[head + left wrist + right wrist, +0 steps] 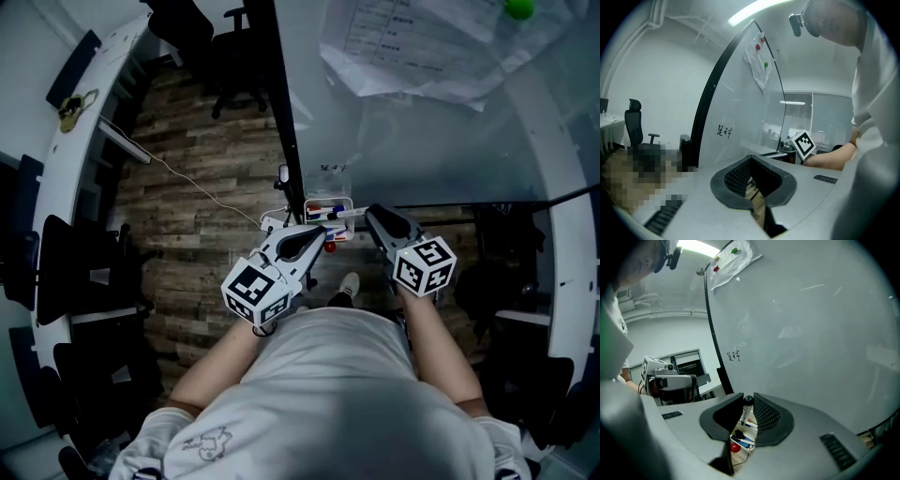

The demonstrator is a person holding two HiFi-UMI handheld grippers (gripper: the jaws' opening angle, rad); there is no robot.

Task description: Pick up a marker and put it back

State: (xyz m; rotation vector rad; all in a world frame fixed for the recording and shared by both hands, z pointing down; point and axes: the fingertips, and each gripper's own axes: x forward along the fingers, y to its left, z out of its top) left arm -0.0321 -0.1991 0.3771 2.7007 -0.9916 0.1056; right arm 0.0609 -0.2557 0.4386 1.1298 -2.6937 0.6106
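The left tongs (317, 236) hang pinched together on nothing, just beside the tray (328, 199) under the whiteboard (422, 141). The right tongs (369, 214) clamp the marker (746, 411) near its black cap (748, 401), close over the tray. Gripped only at the tips, it could swivel or slip, catch the tray's rim and fall to the floor (187, 206).
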